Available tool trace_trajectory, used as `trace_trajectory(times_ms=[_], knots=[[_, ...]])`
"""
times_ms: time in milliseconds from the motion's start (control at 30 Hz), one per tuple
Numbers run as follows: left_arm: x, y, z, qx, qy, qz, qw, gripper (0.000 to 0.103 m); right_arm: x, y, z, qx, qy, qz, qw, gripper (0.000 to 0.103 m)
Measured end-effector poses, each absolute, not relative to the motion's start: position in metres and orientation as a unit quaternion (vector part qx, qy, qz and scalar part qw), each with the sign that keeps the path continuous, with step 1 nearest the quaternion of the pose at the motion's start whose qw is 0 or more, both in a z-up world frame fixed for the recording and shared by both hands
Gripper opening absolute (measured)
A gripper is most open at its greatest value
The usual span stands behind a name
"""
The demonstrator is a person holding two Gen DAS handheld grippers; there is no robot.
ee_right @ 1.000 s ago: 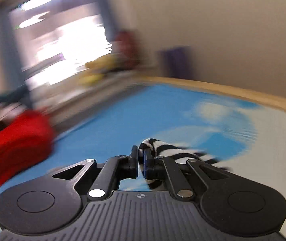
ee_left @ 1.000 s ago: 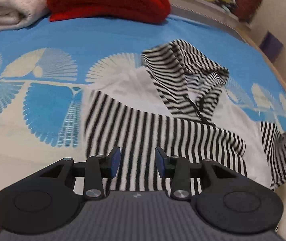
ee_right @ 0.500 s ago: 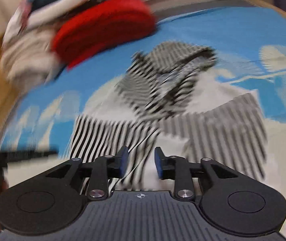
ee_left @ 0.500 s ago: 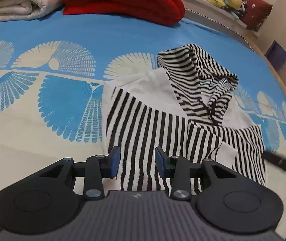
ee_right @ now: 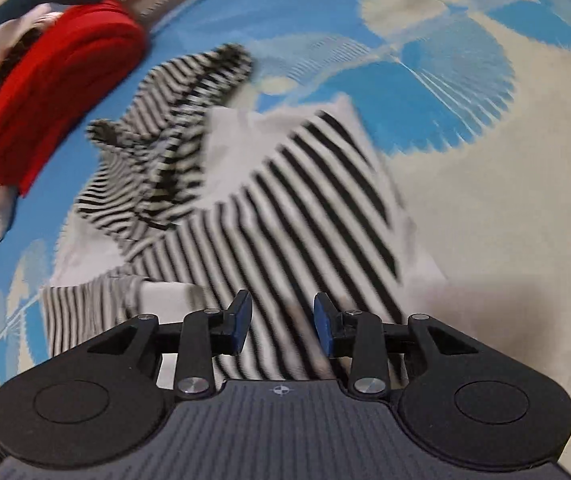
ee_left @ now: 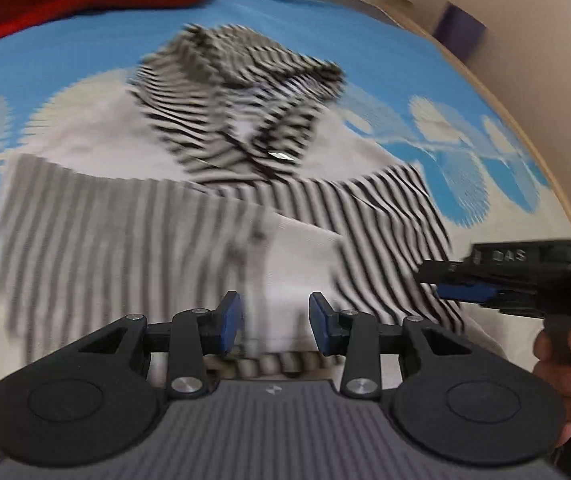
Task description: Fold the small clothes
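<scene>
Striped black-and-white hooded top (ee_left: 189,216) lies flat on blue-and-cream patterned bedspread (ee_right: 485,208), sleeves folded in. Left gripper (ee_left: 275,322) & right gripper (ee_right: 283,330) both parted, holding nothing, right's jaws just opened. Risk: pinching one layer only, so fold drags crooked.

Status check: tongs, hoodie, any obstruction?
Left tongs open, empty. Right tongs just opened, empty. Striped hoodie flat on bedspread, sleeves folded in. Nothing blocking.

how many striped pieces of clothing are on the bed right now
1: the striped hoodie lies spread on the blue patterned bedspread, below both open grippers. The blurred pile behind may hide others.
</scene>
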State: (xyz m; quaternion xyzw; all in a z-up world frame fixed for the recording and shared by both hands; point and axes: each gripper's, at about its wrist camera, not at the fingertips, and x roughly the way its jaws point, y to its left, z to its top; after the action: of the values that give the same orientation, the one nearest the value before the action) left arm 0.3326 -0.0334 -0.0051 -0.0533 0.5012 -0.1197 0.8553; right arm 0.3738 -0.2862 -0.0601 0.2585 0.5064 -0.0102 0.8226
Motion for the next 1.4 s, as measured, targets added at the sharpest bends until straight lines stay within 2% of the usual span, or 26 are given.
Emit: trace_trajectory(times_ms=[133,300,367,400,533,700,867,1000,1233,1267,1333,1400], knots=[[0.331,-0.056,-0.026,-0.042,0.511,-0.128,0.849,0.053,0.368,-0.305,-0.074,0.277,0.531,-0.024,0.8,0.037],[0.329,-0.068,-0.042,0.002,0.515,-0.117,0.849,0.052,0.367,-0.313,-0.075,0.28,0.535,-0.033,0.797,0.037],[0.33,-0.065,-0.04,0.006,0.514,-0.107,0.851,0.033,0.366,-0.313,-0.075,0.279,0.536,-0.033,0.796,0.037],[0.33,-0.061,-0.037,0.0,0.512,-0.105,0.853,0.019,0.365,-0.312,-0.074,0.277,0.536,-0.032,0.797,0.037],[0.33,-0.033,-0.003,-0.029,0.478,-0.067,0.875,0.017,0.365,-0.307,-0.069,0.271,0.533,-0.029,0.801,0.037],[0.322,0.036,0.035,-0.109,0.45,0.006,0.886,0.017,0.363,-0.293,-0.063,0.271,0.531,-0.023,0.802,0.037],[0.312,0.122,0.024,-0.201,0.478,0.127,0.845,0.016,0.362,-0.276,-0.056,0.264,0.527,-0.013,0.807,0.037],[0.317,0.137,0.02,-0.202,0.478,0.117,0.847,0.018,0.362,-0.268,-0.053,0.26,0.526,-0.015,0.81,0.037],[0.32,0.15,0.001,-0.271,0.479,0.078,0.831,0.018,0.362,-0.258,-0.058,0.266,0.529,-0.02,0.805,0.037],[0.322,0.148,-0.005,-0.273,0.485,0.076,0.827,0.02,0.363,-0.257,-0.058,0.266,0.529,-0.018,0.806,0.037],[0.326,0.145,-0.016,-0.266,0.505,0.084,0.817,0.031,0.363,-0.255,-0.058,0.267,0.53,-0.016,0.804,0.037],[0.327,0.141,-0.025,-0.247,0.524,0.098,0.809,0.037,0.363,-0.254,-0.059,0.269,0.532,-0.014,0.803,0.037]])
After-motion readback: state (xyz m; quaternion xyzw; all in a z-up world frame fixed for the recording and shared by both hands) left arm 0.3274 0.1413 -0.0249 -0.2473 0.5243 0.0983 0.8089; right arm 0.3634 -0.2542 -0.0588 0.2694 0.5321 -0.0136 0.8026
